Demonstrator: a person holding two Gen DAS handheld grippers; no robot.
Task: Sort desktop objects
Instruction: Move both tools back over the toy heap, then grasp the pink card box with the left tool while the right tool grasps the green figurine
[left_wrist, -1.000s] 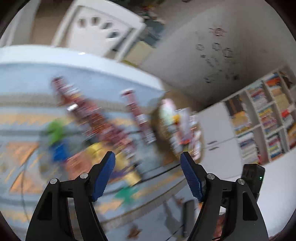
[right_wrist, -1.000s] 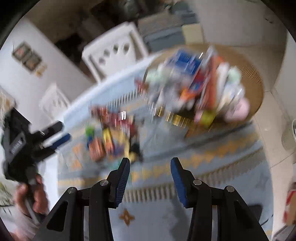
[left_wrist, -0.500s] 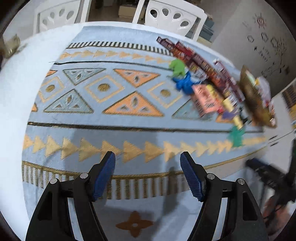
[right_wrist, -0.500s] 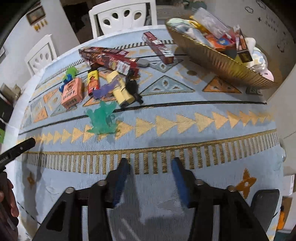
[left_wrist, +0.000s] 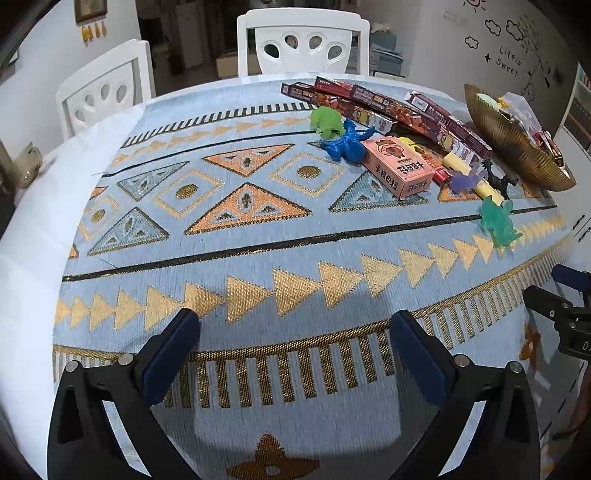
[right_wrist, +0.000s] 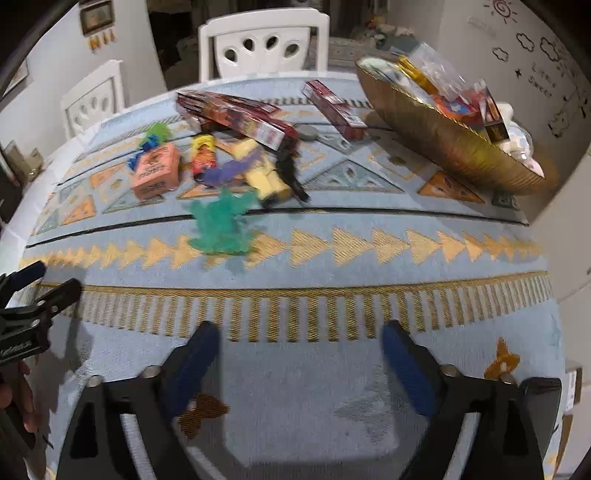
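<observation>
Left gripper (left_wrist: 295, 336): its fingers (left_wrist: 170, 354) are spreading wide apart with nothing between them, hanging over the near striped border of the tablecloth (left_wrist: 258, 243).
Right gripper (right_wrist: 297, 350): its fingers (right_wrist: 404, 365) are likewise opening, with only bare cloth showing in the gap; the left gripper is peeking in at the left edge of the right wrist view, a hand (right_wrist: 16, 391) behind it.
Teal dinosaur (right_wrist: 221, 221): lying flat on the row of gold triangles, the nearest toy to the right fingers but well apart from them, ahead and to their left.
Pink box (left_wrist: 397, 166): lying far ahead and to the right of the left fingers, with a blue dinosaur (left_wrist: 345, 142) touching its far end and a green dinosaur (left_wrist: 327, 122) just beyond that.
Purple dinosaur (right_wrist: 231, 170): lying across a yellow block (right_wrist: 264, 175), with a black dinosaur (right_wrist: 290, 171) just beside them (all in one loose heap).
Long red boxes (left_wrist: 373, 105): lying stacked at angles along the far side of the table (left_wrist: 29, 236).
Single red box (right_wrist: 334, 107): sitting apart, between the heap and the bowl.
Gold bowl (right_wrist: 443, 144): standing at the far right of the table, tilted in view, holding packets, small boxes and a clear bag (contents too jumbled to name singly).
White chairs (left_wrist: 303, 40): two standing behind the table.
</observation>
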